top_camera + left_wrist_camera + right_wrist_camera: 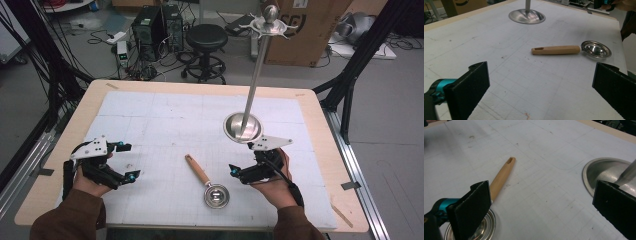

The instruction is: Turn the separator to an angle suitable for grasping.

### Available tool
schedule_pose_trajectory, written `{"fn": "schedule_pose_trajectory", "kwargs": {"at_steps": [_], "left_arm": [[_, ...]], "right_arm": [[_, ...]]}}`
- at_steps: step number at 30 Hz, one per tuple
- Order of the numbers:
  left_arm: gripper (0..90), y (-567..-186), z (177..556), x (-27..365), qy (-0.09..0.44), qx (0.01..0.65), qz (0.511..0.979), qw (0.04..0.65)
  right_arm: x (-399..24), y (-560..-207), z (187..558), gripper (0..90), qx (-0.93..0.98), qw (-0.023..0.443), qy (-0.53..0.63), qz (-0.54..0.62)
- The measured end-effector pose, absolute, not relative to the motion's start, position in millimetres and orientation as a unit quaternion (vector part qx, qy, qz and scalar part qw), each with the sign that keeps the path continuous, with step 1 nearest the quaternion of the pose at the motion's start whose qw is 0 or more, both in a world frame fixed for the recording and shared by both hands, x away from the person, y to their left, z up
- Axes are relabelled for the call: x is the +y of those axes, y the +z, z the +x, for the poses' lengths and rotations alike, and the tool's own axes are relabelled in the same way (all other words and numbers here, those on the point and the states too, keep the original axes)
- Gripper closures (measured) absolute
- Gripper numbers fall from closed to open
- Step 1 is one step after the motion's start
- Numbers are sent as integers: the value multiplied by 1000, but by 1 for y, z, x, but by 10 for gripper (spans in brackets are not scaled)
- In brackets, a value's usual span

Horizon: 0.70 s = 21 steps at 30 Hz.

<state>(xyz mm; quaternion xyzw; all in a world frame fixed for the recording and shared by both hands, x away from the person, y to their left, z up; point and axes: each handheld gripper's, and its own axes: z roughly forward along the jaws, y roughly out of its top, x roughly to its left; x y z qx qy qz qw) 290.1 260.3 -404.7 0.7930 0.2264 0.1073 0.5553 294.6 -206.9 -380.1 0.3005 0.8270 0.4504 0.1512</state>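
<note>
the strainer [207,184] lay flat on the white grid mat [150,120] near the front middle of the table [310,100], its metal bowl toward the near edge and its wooden handle [197,169] slanting away to the far left. that angle left the handle free on both sides, so it looked like the part meant to be grasped; the slot at the handle's end [538,49] suggested it was made for hanging.

the right gripper [239,172] hovered just right of the strainer, jaws spread wide and holding nothing. in the right gripper view one jaw stood over the bowl's rim [487,225] and the other in front of the stand's base [604,173], so it appeared lined up loosely between the two rather than committed to a grip.

the left gripper [129,161] sat well apart at the near left, also wide open and empty, its jaws framing the strainer from the side in the left gripper view. it seemed held back in readiness.

the metal stand [244,125] stood upright to the far right of the strainer, its hooked top [269,22] high above the table, probably the place where the strainer was to hang.
</note>
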Motion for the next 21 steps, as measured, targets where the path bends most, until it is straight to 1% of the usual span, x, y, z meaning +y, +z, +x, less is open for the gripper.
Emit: {"fn": "schedule_pose_trajectory", "kwargs": {"at_steps": [2,4,9,15,18,19,21], "left_arm": [[16,-405,290,260,107,225,794,554],[16,-405,290,259,106,226,794,554],[16,-405,290,259,107,227,794,554],[16,-405,290,260,108,225,795,552],[16,-406,290,259,107,226,796,551],[17,-406,290,259,106,226,796,552],[16,-406,290,259,108,225,796,551]], "right_arm": [[-204,-380,294,8,829,149,448,300],[-198,-380,295,31,834,150,443,294],[-180,-383,295,44,852,133,428,269],[-172,-386,295,54,860,126,416,267],[-167,-387,296,77,865,121,410,263],[-164,-388,296,108,868,121,405,260],[-161,-390,297,208,870,117,402,262]]}}
